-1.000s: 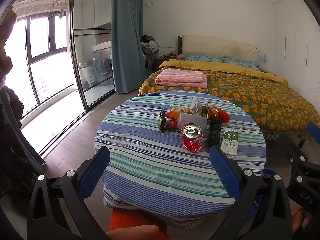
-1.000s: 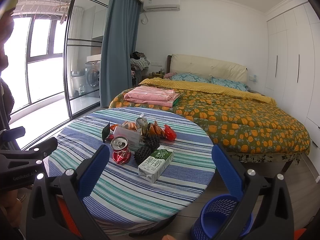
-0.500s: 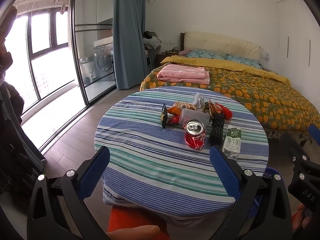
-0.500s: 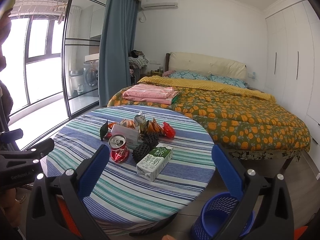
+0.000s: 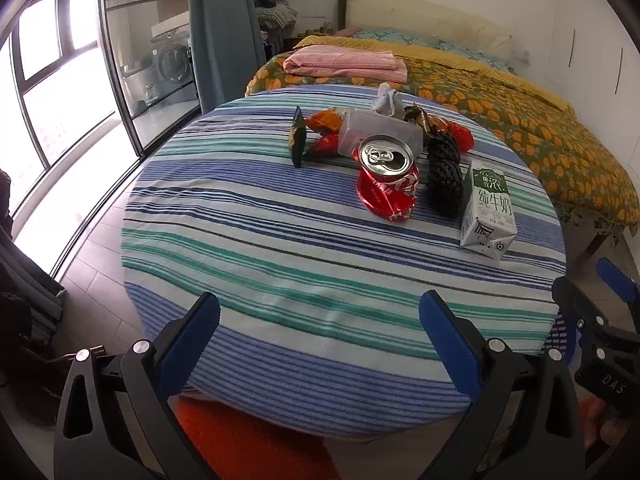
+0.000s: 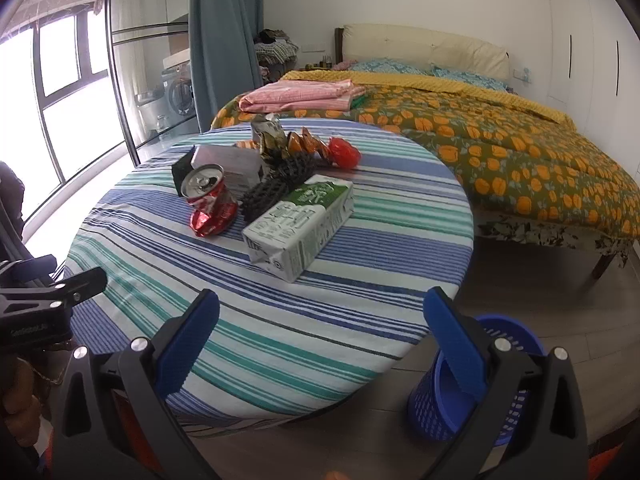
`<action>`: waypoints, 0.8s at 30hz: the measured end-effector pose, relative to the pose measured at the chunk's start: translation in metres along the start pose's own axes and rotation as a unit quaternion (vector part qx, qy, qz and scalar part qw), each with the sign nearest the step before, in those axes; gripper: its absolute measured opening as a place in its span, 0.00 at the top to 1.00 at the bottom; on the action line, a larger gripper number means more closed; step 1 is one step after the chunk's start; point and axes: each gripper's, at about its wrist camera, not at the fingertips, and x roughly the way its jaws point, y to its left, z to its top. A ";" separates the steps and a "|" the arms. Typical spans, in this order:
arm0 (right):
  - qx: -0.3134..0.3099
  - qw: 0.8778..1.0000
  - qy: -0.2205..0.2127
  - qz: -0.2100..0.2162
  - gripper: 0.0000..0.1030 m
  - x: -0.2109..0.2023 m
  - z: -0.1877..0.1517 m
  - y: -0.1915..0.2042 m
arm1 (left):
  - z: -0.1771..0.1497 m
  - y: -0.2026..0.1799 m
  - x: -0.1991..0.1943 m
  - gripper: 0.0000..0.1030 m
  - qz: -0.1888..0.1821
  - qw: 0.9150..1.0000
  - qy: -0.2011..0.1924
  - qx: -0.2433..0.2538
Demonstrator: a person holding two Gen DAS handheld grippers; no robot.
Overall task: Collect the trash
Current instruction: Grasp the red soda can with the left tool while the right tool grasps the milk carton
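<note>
A pile of trash lies on the round striped table [image 5: 280,264]: a crushed red can [image 5: 387,178] [image 6: 210,200], a green-and-white milk carton [image 5: 487,210] [image 6: 300,222], a black net sleeve [image 5: 443,176] [image 6: 276,188], a clear plastic box [image 5: 376,130], a dark packet [image 5: 298,136] and orange and red wrappers [image 5: 452,128] [image 6: 340,152]. My left gripper [image 5: 320,336] is open and empty over the table's near edge. My right gripper [image 6: 320,332] is open and empty, near the carton. A blue mesh waste basket [image 6: 472,384] stands on the floor right of the table.
A bed with an orange-patterned cover [image 6: 500,140] and folded pink bedding [image 6: 300,94] stands behind the table. Glass sliding doors [image 5: 132,60] and a grey-blue curtain [image 5: 224,28] are at the left. An orange stool [image 5: 248,448] sits under the table's near edge.
Both grippers have moved forward towards the table and tilted down; the trash pile looks larger and closer. Both stay open and empty.
</note>
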 end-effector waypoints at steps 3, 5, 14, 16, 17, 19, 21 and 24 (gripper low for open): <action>0.007 1.000 0.002 -0.001 0.04 0.002 0.001 -0.001 | 0.010 -0.013 0.024 0.04 -0.019 1.000 0.012 0.015; 0.007 1.000 0.001 -0.003 0.04 0.002 0.002 -0.001 | 0.021 -0.020 0.043 0.04 -0.028 0.999 0.021 0.022; 0.012 1.000 0.005 -0.004 0.04 0.001 -0.001 -0.006 | 0.066 -0.053 0.117 0.04 -0.013 0.997 0.052 0.062; 0.012 1.000 0.006 -0.004 0.04 0.003 -0.002 -0.009 | 0.070 -0.055 0.126 0.04 -0.009 0.996 0.059 0.063; 0.012 1.000 0.008 -0.004 0.04 0.004 -0.002 -0.009 | 0.073 -0.055 0.128 0.04 -0.012 0.996 0.057 0.062; 0.014 1.000 0.011 -0.001 0.04 0.006 -0.001 -0.010 | 0.078 -0.055 0.133 0.04 -0.013 0.996 0.057 0.062; 0.012 1.000 0.015 0.008 0.04 0.010 0.001 -0.008 | 0.083 -0.055 0.137 0.04 -0.015 0.996 0.056 0.068; 0.012 0.999 0.022 0.031 0.04 0.021 0.009 -0.004 | 0.084 -0.050 0.137 0.12 -0.035 0.995 0.047 0.077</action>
